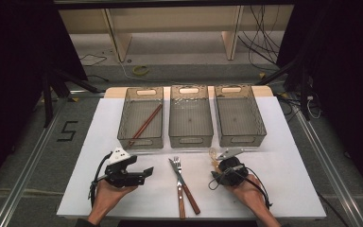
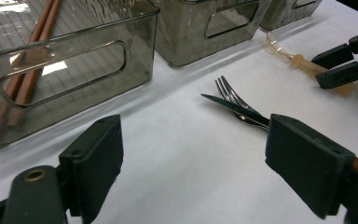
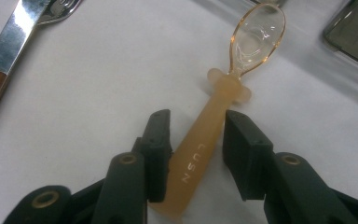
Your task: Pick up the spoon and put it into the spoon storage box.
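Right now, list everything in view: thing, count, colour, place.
bins: 3, smoky clear plastic, in a row across the far half of the table
chopsticks: 1 pair, reddish brown, lying slantwise in the left bin
spoon: 1, translucent amber, on the table in front of the right bin, handle between the right gripper's jaws
fork: 1, steel with wooden handle, near middle of the table
knife: 1, steel blade with wooden handle, crossed with the fork
table: 1, white top
left gripper: black, open, resting near the table's left front
right gripper: black, jaws either side of the spoon handle with gaps visible
hands: 2, one holding each gripper
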A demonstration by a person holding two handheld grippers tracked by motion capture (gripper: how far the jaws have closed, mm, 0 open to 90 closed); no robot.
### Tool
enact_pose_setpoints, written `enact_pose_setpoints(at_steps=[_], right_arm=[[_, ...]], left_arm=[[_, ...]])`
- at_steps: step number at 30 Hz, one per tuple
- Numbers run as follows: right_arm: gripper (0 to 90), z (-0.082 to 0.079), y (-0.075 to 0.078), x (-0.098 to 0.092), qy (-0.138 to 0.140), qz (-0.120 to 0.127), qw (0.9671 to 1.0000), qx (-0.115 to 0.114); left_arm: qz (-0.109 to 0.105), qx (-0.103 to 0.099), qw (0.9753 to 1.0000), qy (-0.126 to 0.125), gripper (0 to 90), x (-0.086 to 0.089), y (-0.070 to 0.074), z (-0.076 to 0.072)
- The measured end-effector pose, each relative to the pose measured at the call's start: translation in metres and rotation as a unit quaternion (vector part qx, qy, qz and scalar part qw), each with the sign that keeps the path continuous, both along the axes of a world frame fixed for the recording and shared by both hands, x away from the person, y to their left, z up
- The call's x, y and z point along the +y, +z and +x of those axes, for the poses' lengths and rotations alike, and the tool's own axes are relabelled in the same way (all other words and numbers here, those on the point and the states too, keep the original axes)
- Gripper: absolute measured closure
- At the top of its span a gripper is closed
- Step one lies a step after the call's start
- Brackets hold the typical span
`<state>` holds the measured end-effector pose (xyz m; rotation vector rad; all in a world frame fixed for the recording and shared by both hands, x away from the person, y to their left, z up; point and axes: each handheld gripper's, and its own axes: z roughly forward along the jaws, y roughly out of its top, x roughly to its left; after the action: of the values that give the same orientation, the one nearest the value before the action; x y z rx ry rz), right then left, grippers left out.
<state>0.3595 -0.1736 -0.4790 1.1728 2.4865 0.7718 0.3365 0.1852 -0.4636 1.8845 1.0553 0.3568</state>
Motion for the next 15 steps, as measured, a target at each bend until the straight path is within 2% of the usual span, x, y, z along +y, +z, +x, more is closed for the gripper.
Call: enact_pose_setpoints(at_steps=[9, 15], right_arm=[[70.2, 0.0043, 0.0022, -0.0007, -0.006, 0.001, 0.9998, 0.016], [76.1, 0.0059, 0.002, -0.0027, -0.012, 0.01, 0.9997, 0.021]], left_arm=[[0.003, -0.002, 1.0, -0.003, 18.8, -0.0013, -0.0009, -0.0024], [0.0, -0.008, 1.0, -0.005, 19.0, -0.0013, -0.0004, -0.0037]])
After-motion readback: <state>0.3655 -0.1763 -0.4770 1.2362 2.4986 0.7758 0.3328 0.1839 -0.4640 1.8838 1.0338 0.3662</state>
